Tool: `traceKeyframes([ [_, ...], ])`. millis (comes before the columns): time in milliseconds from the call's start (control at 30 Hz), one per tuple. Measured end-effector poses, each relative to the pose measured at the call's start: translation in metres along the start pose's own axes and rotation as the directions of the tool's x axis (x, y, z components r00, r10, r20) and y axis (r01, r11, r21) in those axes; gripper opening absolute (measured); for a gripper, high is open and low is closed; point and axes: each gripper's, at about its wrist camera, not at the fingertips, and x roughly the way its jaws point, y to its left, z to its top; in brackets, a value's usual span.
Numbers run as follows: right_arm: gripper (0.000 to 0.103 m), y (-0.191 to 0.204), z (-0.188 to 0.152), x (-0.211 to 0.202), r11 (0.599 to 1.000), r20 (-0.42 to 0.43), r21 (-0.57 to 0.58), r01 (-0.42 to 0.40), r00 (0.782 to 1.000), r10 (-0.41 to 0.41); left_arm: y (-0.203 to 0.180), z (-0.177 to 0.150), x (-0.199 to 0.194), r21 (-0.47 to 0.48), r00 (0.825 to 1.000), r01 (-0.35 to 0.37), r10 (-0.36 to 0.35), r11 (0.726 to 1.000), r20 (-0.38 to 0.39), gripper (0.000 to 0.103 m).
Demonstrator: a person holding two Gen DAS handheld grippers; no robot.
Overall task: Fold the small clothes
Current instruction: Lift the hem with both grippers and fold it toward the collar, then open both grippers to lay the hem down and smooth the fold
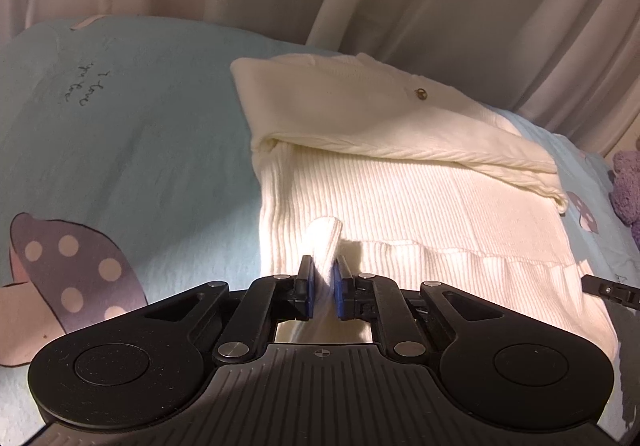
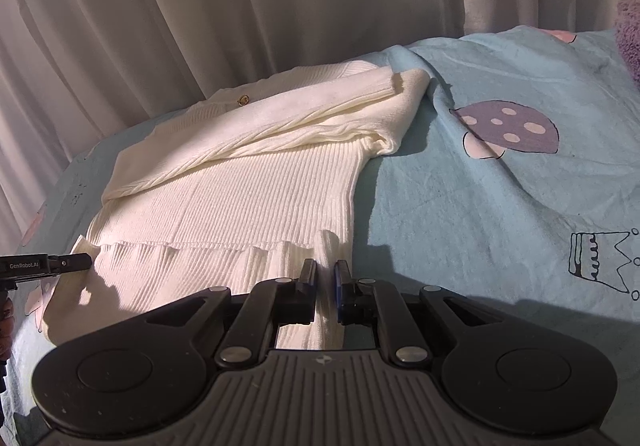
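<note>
Pale curtains [image 1: 440, 6] hang behind a bed covered by a blue sheet [image 1: 140, 126] printed with mushrooms. On it lies a cream ribbed sweater [image 1: 400, 198], its sleeves already crossed over the chest. It looks light, soft and stretchy, likely to sag and slide unless it is lifted evenly by both corners of the hem. The left gripper [image 1: 323, 278] has its jaws clamped on a pinch of the hem, and the right gripper [image 2: 326, 278] is clamped likewise on the hem's other corner.

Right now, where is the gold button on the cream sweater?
The gold button sits on the far, upper part of the cream sweater, just above the folded-over sleeve, near the curtain.
</note>
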Motion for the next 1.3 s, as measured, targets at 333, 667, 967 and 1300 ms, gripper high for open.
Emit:
traceKeyframes([
  [333,0.005,0.024,0.041,-0.038,0.993,0.205,-0.121,0.005,0.979,0.02,-0.003,0.036,-0.034,-0.045,0.993,0.046,-0.041,0.998,0.113,0.008],
  [667,0.005,0.021,0.126,0.035,0.989,0.268,-0.12,0.09,0.962,-0.055,-0.007,0.12,0.012,-0.083,0.973,-0.001,0.02,0.997,0.228,0.008],
  [967,0.006,-0.017,0.128,0.09,0.999,0.108,0.006,0.039,0.993,-0.039,0.002,0.105,0.074,-0.08,0.994,0.007,0.001,0.997,0.11,0.03],
  [1300,0.024,-0.014,0.11,0.1,0.998,0.052,-0.003,-0.07,0.996,0.07,0.014,0.09,0.071,-0.06,0.992,0.094,-0.089,0.994,0.085,0.043],
])
